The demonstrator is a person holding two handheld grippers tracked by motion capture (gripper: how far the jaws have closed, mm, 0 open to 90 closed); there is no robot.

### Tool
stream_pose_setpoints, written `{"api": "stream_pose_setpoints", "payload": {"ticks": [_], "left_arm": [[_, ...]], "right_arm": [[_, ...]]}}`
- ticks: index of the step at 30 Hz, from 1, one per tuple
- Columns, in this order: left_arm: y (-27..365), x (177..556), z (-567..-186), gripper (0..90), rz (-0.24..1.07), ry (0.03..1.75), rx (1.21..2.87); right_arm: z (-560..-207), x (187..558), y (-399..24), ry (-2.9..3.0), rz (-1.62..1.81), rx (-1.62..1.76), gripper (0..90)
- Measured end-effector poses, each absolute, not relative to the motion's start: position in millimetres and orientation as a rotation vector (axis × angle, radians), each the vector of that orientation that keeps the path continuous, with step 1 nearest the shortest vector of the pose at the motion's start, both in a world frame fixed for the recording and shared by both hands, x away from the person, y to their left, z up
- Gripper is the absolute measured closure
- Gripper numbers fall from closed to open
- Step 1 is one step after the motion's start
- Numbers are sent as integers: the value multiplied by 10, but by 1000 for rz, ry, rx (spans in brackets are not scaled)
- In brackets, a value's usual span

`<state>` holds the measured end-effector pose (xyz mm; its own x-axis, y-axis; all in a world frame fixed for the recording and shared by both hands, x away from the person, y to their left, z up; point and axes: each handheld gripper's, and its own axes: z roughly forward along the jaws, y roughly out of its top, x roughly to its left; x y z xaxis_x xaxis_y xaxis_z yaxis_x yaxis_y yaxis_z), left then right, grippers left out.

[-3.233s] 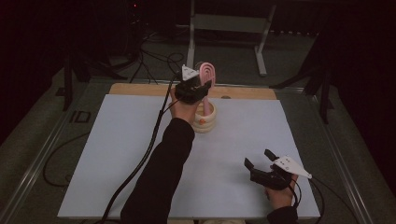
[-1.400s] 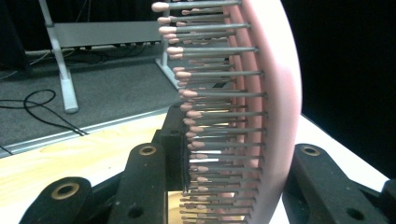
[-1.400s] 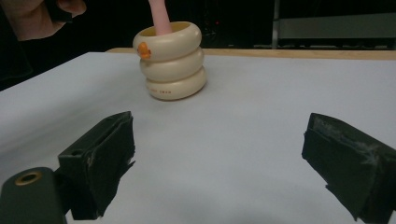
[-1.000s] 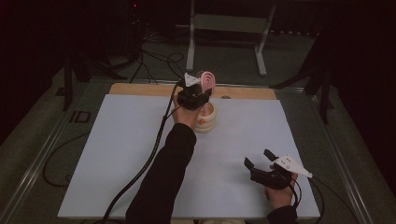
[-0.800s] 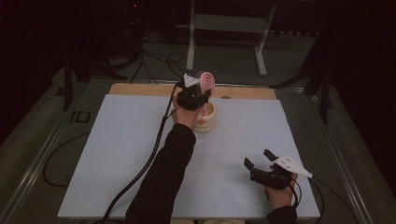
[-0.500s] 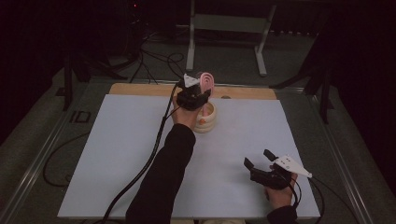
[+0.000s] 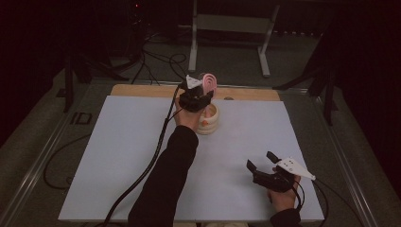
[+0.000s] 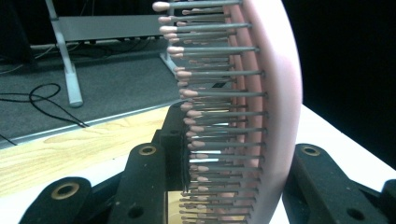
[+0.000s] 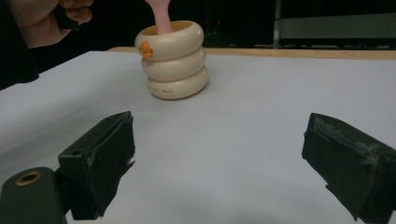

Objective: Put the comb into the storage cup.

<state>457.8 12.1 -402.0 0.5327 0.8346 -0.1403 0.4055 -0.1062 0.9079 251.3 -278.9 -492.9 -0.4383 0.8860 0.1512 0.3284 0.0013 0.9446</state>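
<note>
- Hairbrush (image 7: 208,83) in pink sits clamped in my left gripper (image 7: 195,98), far centre of the table (image 7: 118,156); I see its head upright above the gripper and its handle going down into the cream holder (image 7: 208,119)
- In the left gripper view my two black jaws are clenched on the hairbrush (image 8: 261,112), one on the bristle side, one against the smooth pink back, with the rows of pink-tipped bristles pointing left
- The cream holder (image 9: 173,59) looks like three stacked rings with a small orange mark on its top ring; it stands upright on the white sheet, just near of the wooden strip (image 7: 142,91) along the far edge
- In the right gripper view I see the pink handle (image 9: 159,16) standing inside the holder's mouth, and my left hand (image 9: 44,18) above and to the left of it
- My right gripper (image 7: 265,166) is at the near right of the table, well apart from the holder; its jaws are spread wide with nothing between them, only bare white sheet
</note>
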Motion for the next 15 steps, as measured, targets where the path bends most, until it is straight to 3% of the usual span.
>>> {"api": "stream_pose_setpoints", "payload": {"ticks": [15], "left_arm": [[96,4593,-4120,639,505,1059,1729]], "right_arm": [[-4926,2509,-2788,1785,1454,1249,91]]}}
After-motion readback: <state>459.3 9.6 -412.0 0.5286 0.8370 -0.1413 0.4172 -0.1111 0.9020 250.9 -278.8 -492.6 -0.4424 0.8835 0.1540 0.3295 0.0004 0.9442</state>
